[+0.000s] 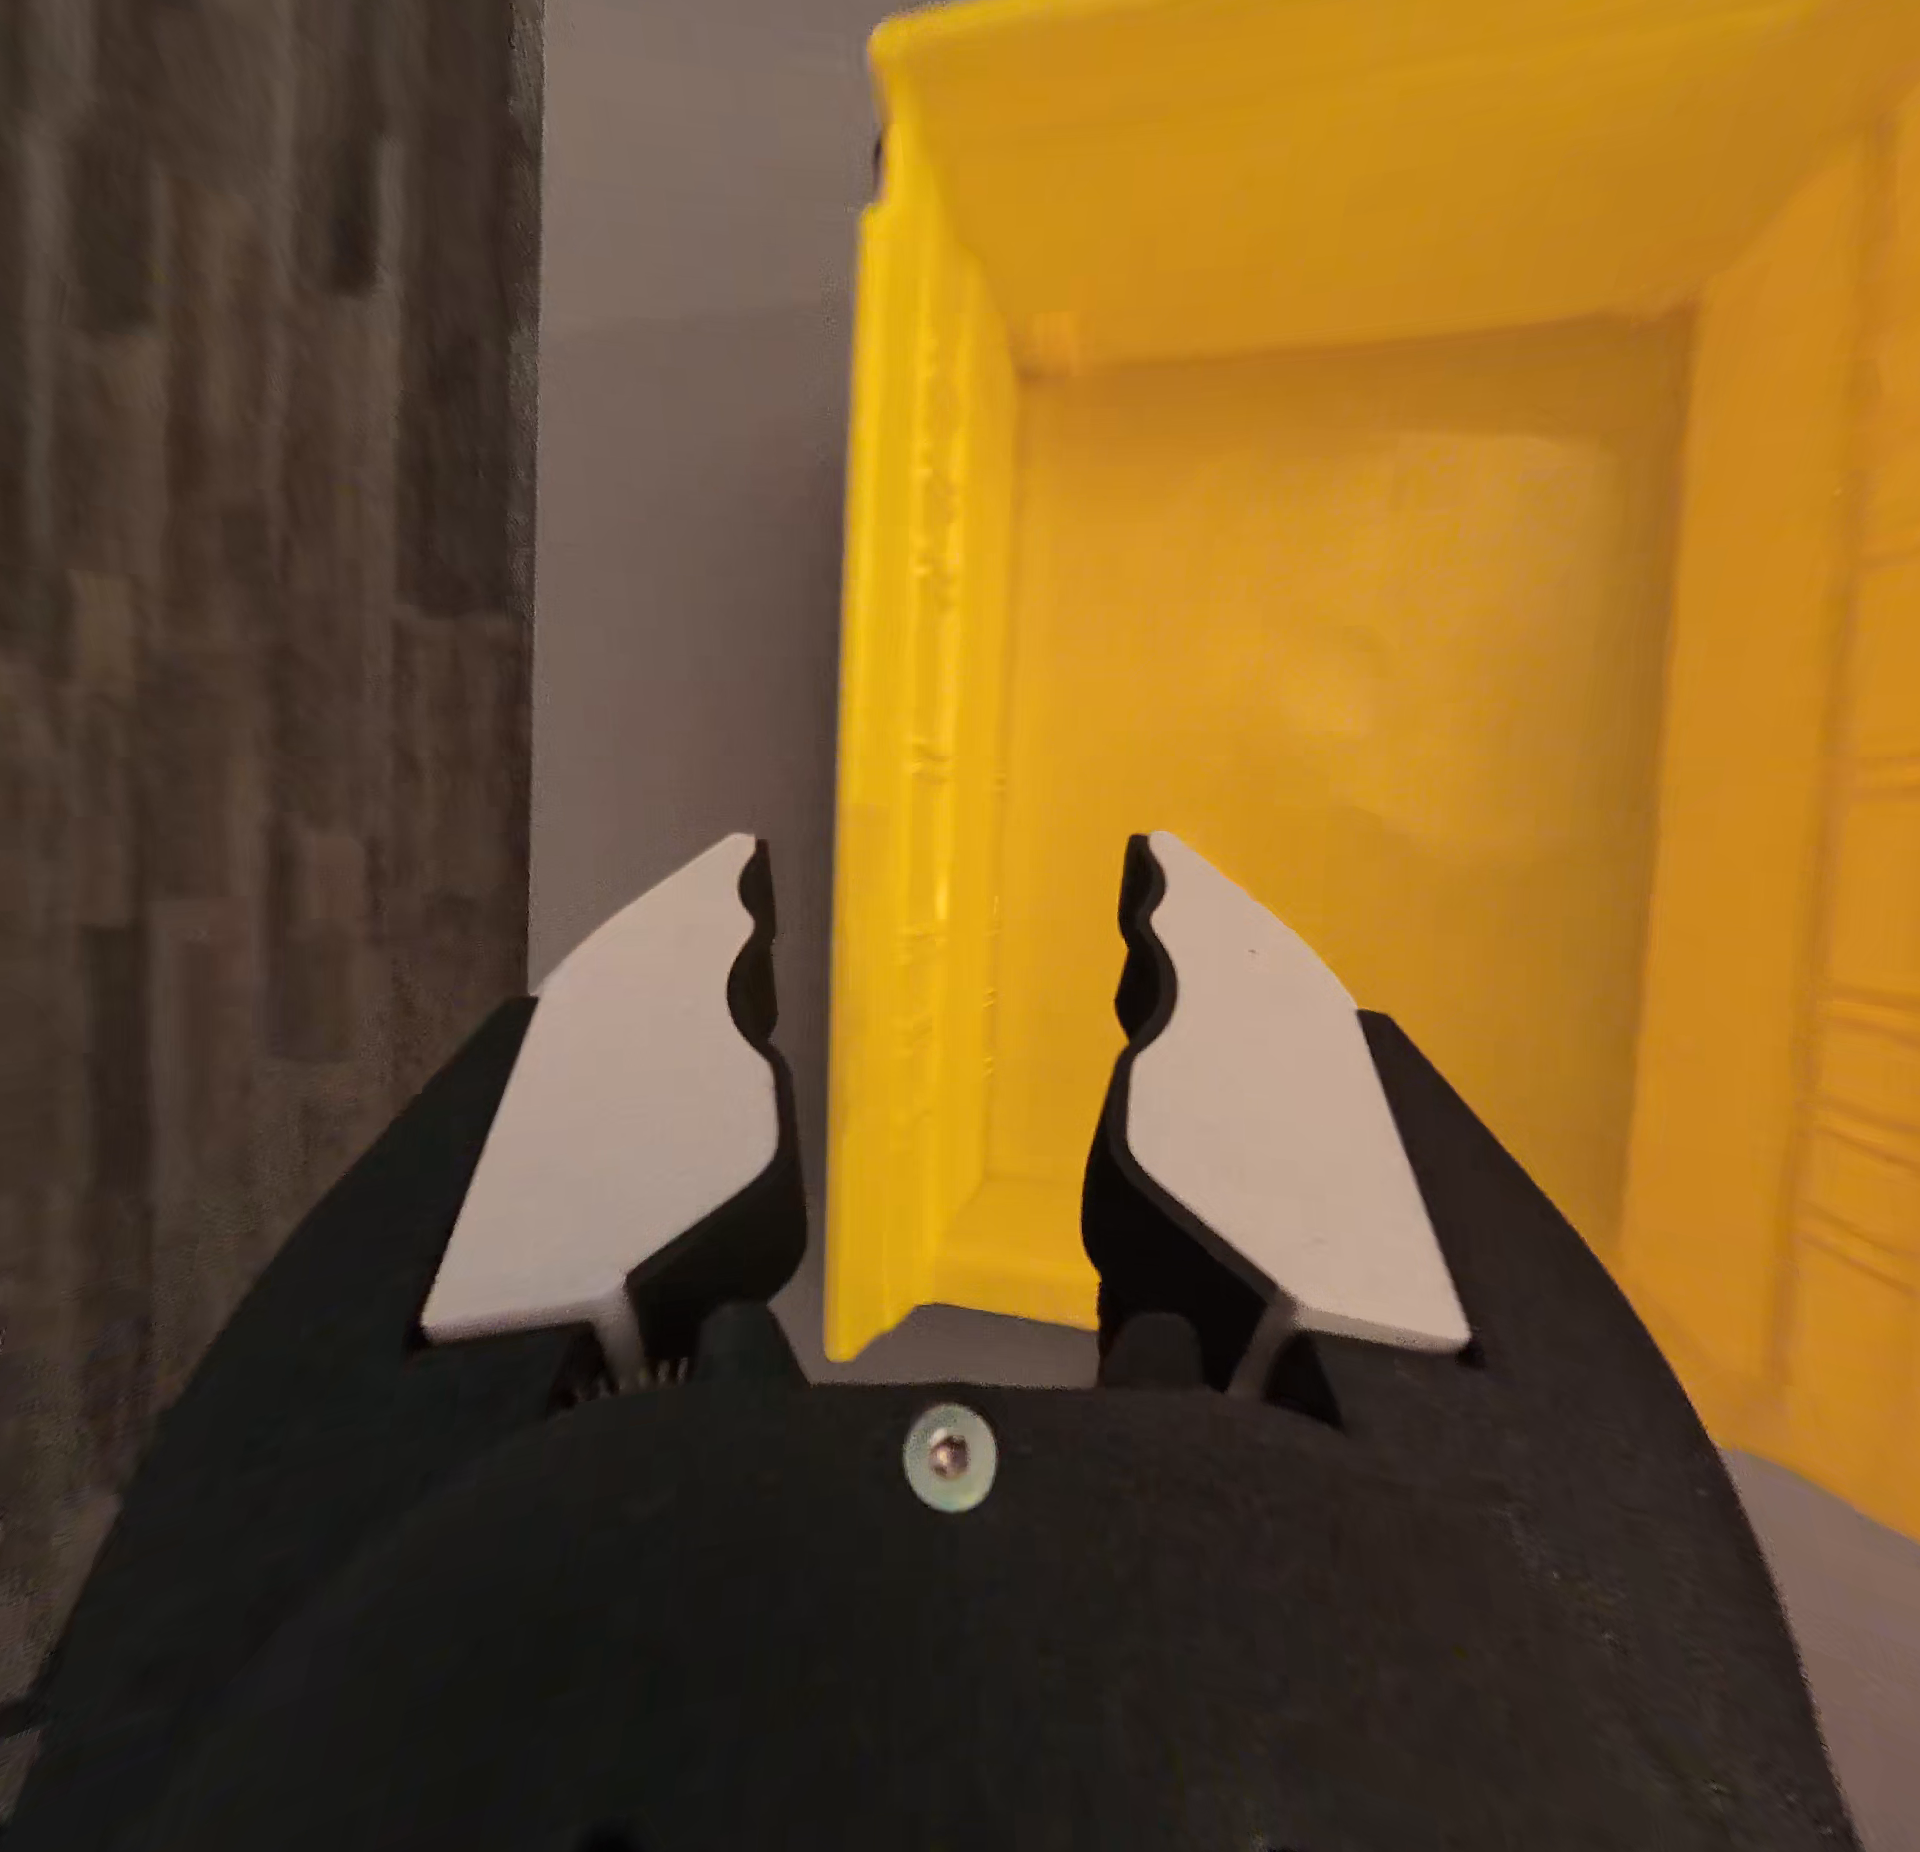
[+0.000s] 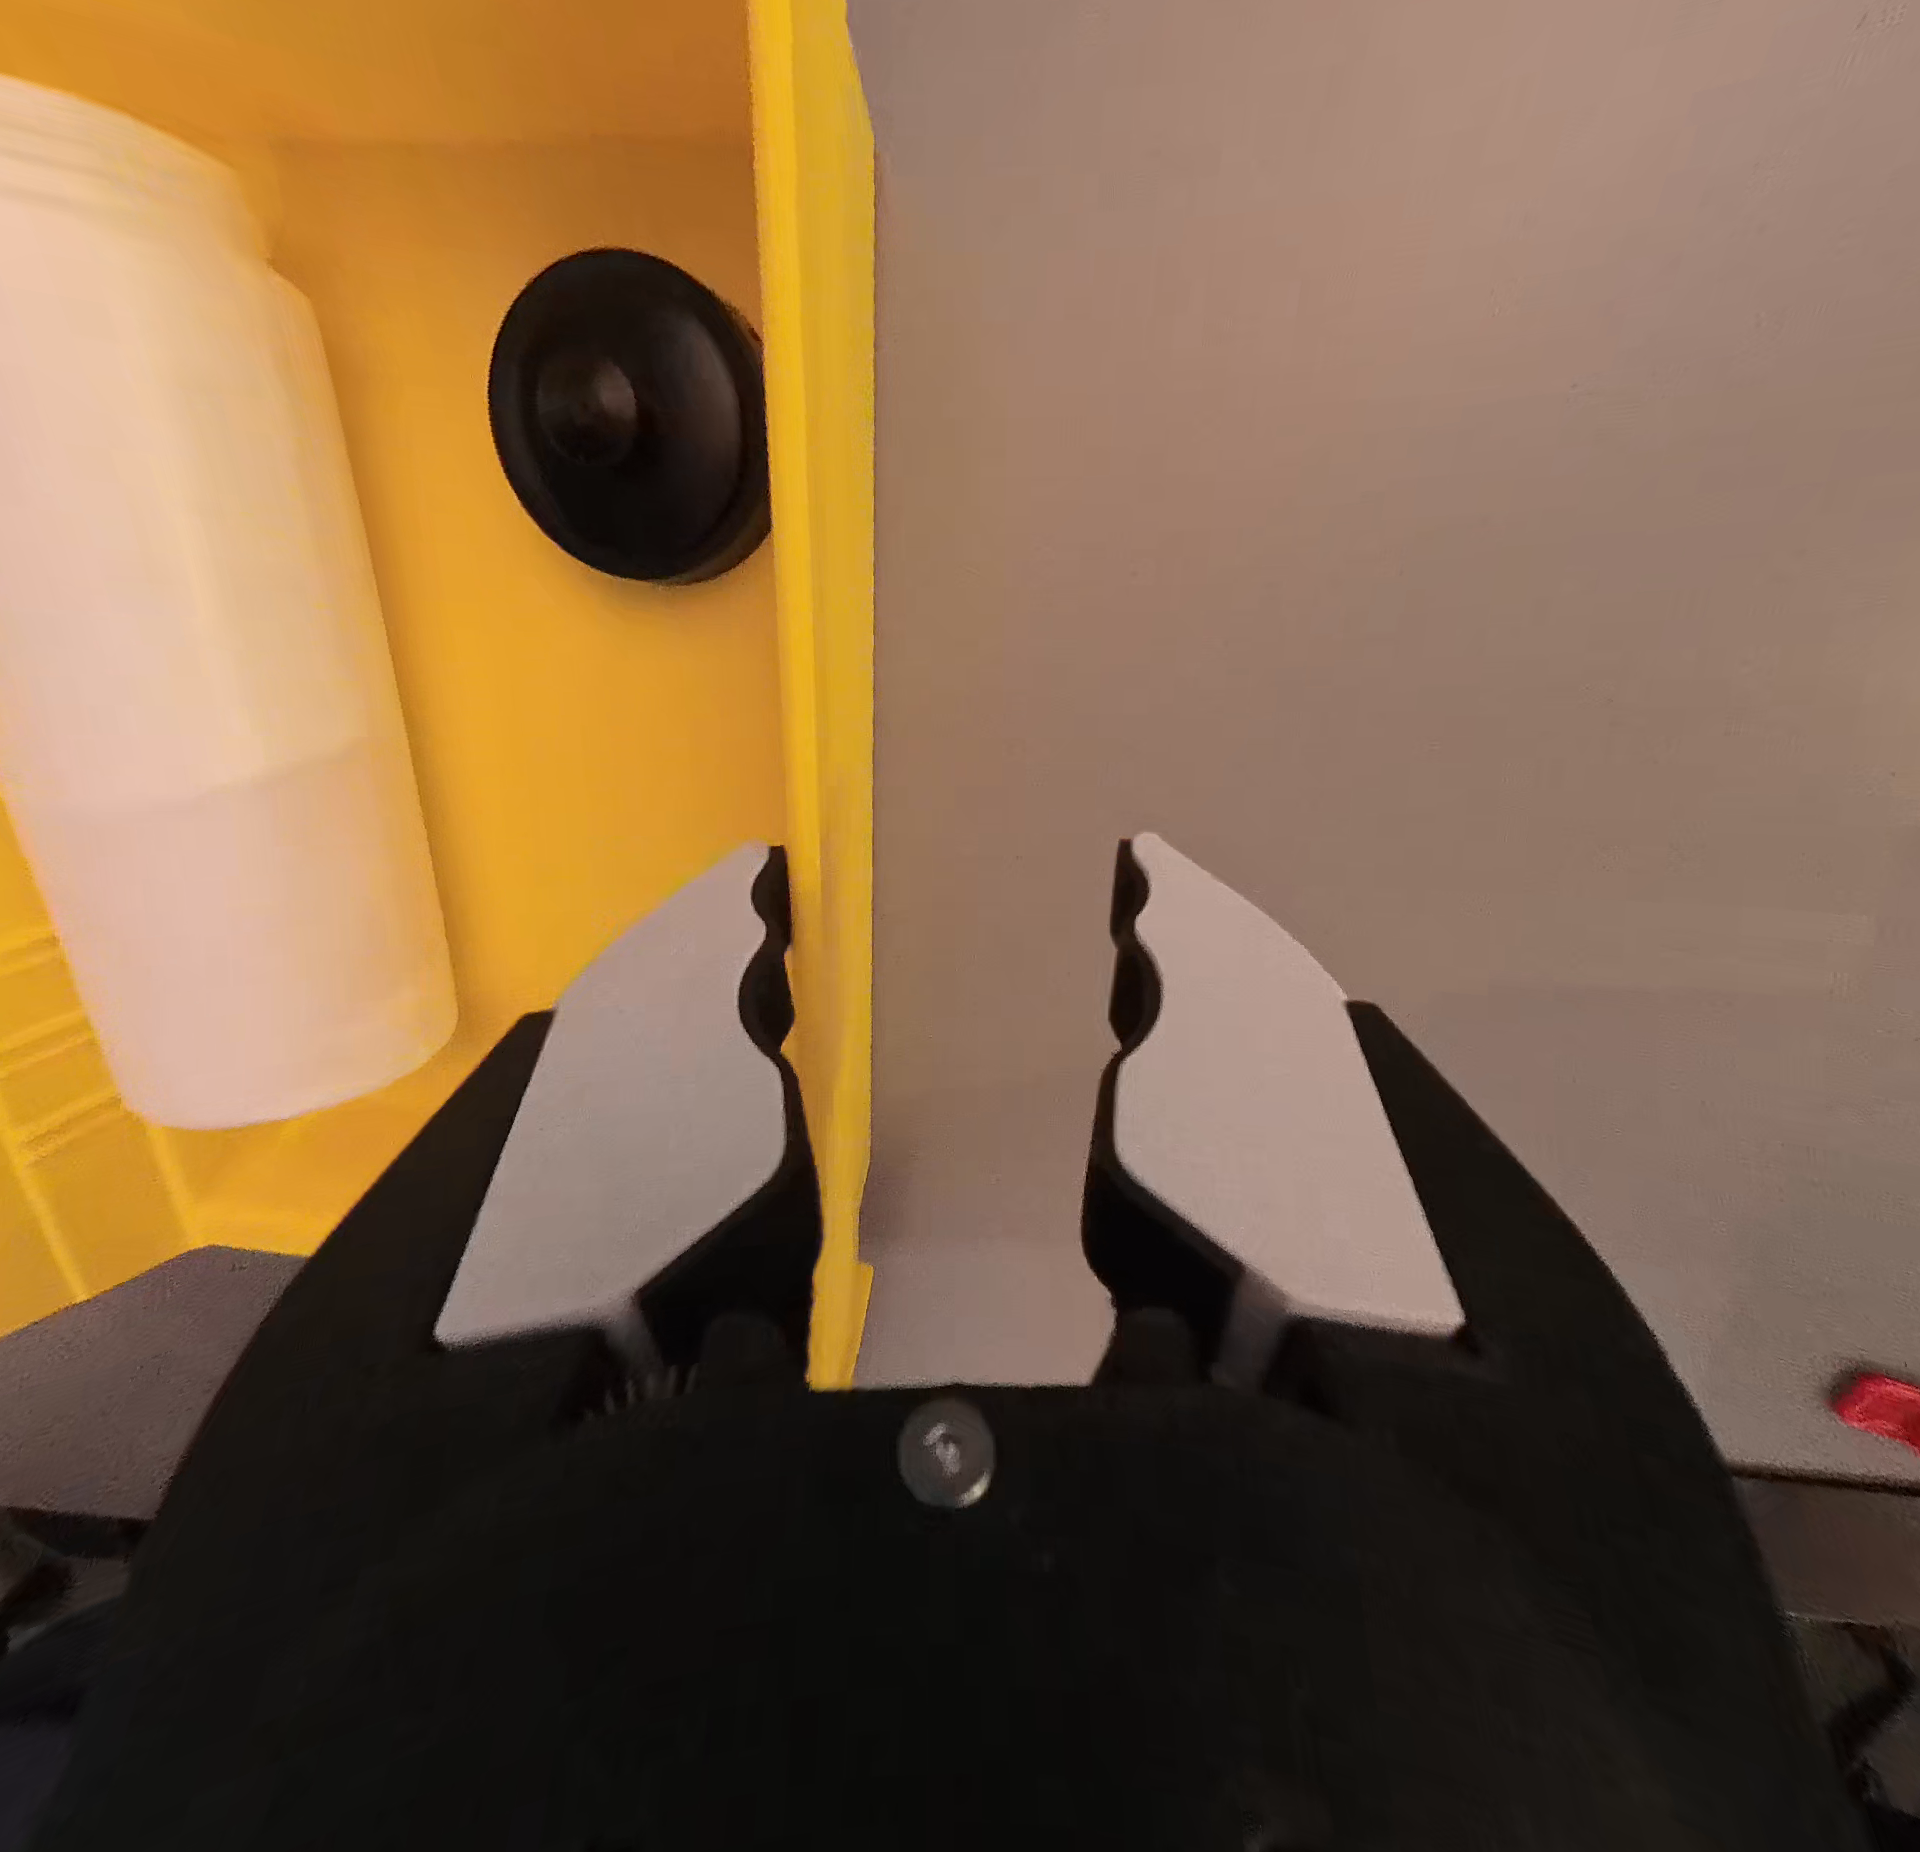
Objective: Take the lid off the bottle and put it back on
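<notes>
While both tongs stood spread with nothing between their tips, the task's items lay inside a yellow bin (image 2: 582, 722) on a grey table (image 2: 1351, 555).

Right wrist view: the right gripper (image 2: 951, 857) hung above the bin's right wall, its jaws apart and straddling that wall; the left finger (image 2: 644, 1096) was inside the bin, the right finger (image 2: 1247, 1096) over bare table. The white translucent bottle (image 2: 197, 659) lay on its side on the bin floor, ahead and to the left of the tongs, clear of them, its threaded neck pointing away and uncapped. The black round lid (image 2: 629, 415) rested on the bin floor against the right wall, beside the bottle's neck end, ahead of the left fingertip and apart from it. A small red object (image 2: 1881, 1407) showed at the right edge; its kind could not be told.

Left wrist view: the left gripper (image 1: 951, 852) was likewise open and empty, straddling the bin's left wall (image 1: 914, 763). Neither bottle nor lid appeared in this view. A dark patterned surface (image 1: 260, 555) lay beyond the table's left edge.
</notes>
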Motion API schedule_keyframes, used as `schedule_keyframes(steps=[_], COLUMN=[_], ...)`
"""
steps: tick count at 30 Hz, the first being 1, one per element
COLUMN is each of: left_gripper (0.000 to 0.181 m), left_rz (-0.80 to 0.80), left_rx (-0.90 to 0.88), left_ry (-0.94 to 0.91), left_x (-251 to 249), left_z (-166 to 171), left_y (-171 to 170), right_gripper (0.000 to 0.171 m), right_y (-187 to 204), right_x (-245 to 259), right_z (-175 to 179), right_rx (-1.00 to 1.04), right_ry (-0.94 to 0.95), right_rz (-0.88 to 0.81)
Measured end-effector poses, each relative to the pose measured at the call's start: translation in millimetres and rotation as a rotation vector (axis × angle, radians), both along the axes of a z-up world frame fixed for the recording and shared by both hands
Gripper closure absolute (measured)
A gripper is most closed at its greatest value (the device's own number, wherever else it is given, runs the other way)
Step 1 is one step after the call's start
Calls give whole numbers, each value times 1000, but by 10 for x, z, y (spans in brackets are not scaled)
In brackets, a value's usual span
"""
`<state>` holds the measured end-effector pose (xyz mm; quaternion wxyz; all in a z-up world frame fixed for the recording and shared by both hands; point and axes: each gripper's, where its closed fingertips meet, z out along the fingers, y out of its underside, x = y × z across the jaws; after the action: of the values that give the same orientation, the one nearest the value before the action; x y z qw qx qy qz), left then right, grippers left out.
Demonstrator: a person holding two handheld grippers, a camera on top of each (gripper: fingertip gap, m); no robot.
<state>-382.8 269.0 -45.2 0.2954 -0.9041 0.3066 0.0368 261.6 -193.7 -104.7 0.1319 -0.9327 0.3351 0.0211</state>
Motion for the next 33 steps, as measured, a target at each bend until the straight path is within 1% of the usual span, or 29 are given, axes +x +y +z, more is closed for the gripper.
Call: schedule_keyframes(steps=[2, 4, 5, 6, 9, 13, 15, 16, 18, 20, 23, 25, 27, 28, 31, 33], left_gripper=[119, 121, 122, 122, 134, 144, 153, 161, 161, 164, 170, 167, 162, 156, 144, 141], left_rz=[47, 78, 87, 90, 90, 88, 79, 76, 79, 39, -52, -110, -154, -169, -210, -232], left_rx=[-55, -135, -174, -204, -272, -360, -399, -424, -422, -442, -491, -484, -467, -462, -424, -413], left_ry=[14, 29, 32, 31, 25, 51, 48, 39, 56, 56, 22, 58, 111, 140, 218, 249], left_x=[-181, -309, -345, -365, -378, -399, -377, -349, -335, -239, 65, 258, 427, 494, 644, 708], left_z=[-167, -349, -426, -485, -612, -782, -849, -873, -866, -866, -875, -881, -888, -894, -901, -903], left_y=[100, 120, 113, 104, 68, 1, -26, -56, -69, -143, -317, -420, -527, -584, -702, -773], right_gripper=[120, 155, 163, 164, 164, 164, 163, 163, 163, 162, 161, 161, 158, 157, 155, 154], right_y=[14, 123, 156, 159, 166, 277, 376, 421, 532, 647, 863, 982, 1113, 1186, 1326, 1359], right_x=[-61, -203, -235, -232, -225, -361, -465, -519, -637, -771, -1009, -1163, -1323, -1384, -1575, -1654], right_z=[-95, -113, -118, -132, -144, -142, -138, -136, -125, -113, -149, -147, -158, -163, -185, -227], right_rx=[-41, -2, 2, -17, -59, -45, -38, -40, -46, -52, -58, -64, -59, -55, -51, -67], right_ry=[37, 124, 144, 135, 101, 149, 163, 167, 176, 191, 209, 198, 181, 168, 151, 139], right_rz=[25, 59, 64, 64, 75, 101, 148, 164, 180, 194, 249, 304, 345, 365, 420, 447])
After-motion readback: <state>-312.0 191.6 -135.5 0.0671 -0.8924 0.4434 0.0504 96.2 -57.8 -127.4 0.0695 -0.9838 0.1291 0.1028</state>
